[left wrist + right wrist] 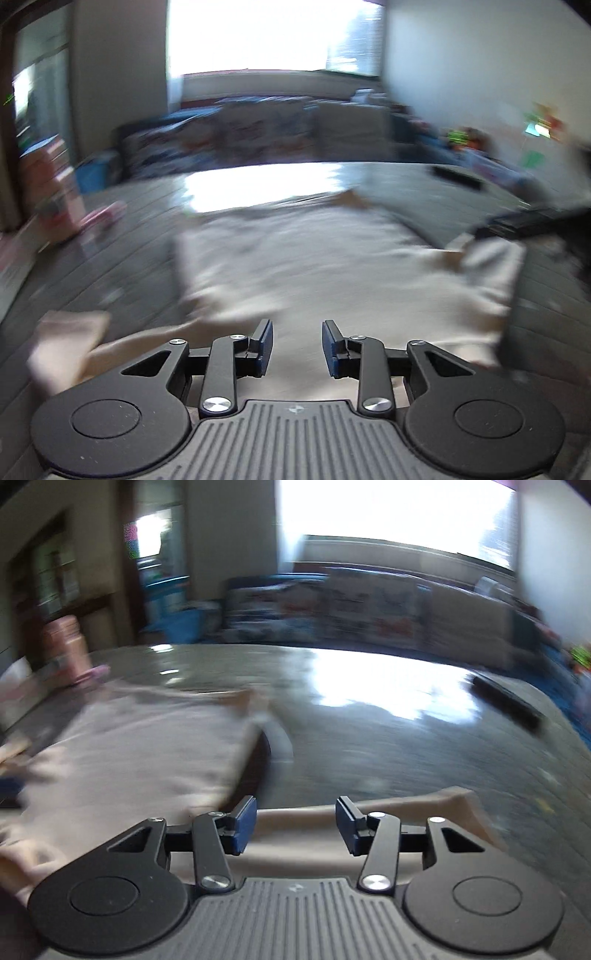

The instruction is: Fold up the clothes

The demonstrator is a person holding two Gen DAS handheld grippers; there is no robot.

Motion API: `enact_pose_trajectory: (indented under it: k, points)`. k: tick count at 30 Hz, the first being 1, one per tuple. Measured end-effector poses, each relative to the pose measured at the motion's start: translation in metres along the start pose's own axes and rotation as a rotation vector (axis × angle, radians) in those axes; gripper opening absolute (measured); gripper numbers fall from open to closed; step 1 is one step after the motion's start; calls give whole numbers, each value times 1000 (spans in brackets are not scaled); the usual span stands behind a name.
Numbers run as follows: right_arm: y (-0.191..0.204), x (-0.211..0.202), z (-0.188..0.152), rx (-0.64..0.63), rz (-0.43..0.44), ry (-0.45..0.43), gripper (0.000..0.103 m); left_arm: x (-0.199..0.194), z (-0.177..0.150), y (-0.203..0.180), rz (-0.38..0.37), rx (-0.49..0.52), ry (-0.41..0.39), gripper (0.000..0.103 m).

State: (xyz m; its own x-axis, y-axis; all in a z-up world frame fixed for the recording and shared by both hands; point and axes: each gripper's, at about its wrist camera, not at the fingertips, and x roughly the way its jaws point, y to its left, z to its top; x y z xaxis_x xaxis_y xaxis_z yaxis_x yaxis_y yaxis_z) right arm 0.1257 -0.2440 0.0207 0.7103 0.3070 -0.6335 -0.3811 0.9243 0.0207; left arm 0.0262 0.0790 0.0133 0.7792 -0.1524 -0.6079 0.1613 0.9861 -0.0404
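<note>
Everything is smeared with motion blur, so I keep to what holds. Under me lies a grey table [122, 258] with fine parallel lines across it and a bright window glare on its far half. Beyond it runs a patterned blue sofa [236, 129], and above that an overexposed window [273, 33].

My left gripper [297, 347] has its jaws apart with nothing between them; it hangs low over a pale, off-white garment [295, 258] spread flat on the table, directly ahead of it. My right gripper [295, 825] also has its jaws apart, gripping nothing; a beige strip of the garment [155, 753] lies just beyond its fingertips, and the main body of the cloth lies to its left.

The left view alone shows a sleeve-like beige flap at the near left and my other tool entering dark from the right edge, over the cloth's right side. The right view alone shows a pinkish bottle [68, 646] standing at the table's far left corner and a doorway behind it. Both show a dark flat bar [506, 701] lying far right on the table; what it is I cannot tell.

Count: one garment, two grippers, one bottle, one dark bar, one sofa, one window.
</note>
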Motion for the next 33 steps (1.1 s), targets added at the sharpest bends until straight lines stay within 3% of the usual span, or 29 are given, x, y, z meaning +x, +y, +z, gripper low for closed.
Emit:
enact_pose_trajectory:
  k: [4, 7, 11, 18, 25, 29, 33]
  points:
    - [62, -2, 5, -136, 151, -7, 54, -3, -7, 47, 84, -118, 32, 32]
    - [99, 2, 9, -202, 253, -1, 56, -4, -15, 67, 132, -151, 49, 32]
    - [135, 16, 8, -260, 312, 32, 57, -10, -21, 79, 176, -151, 40, 37]
    - [152, 37, -10, -279, 339, 109, 57, -17, -26, 101, 247, -185, 23, 36]
    - [149, 38, -9, -260, 343, 118, 60, -16, -32, 114, 455, -114, 5, 36]
    - [148, 40, -8, -256, 345, 120, 61, -15, -34, 135, 588, -162, 13, 37]
    - [148, 40, -8, -253, 347, 120, 61, -23, -38, 166, 657, -272, 20, 37]
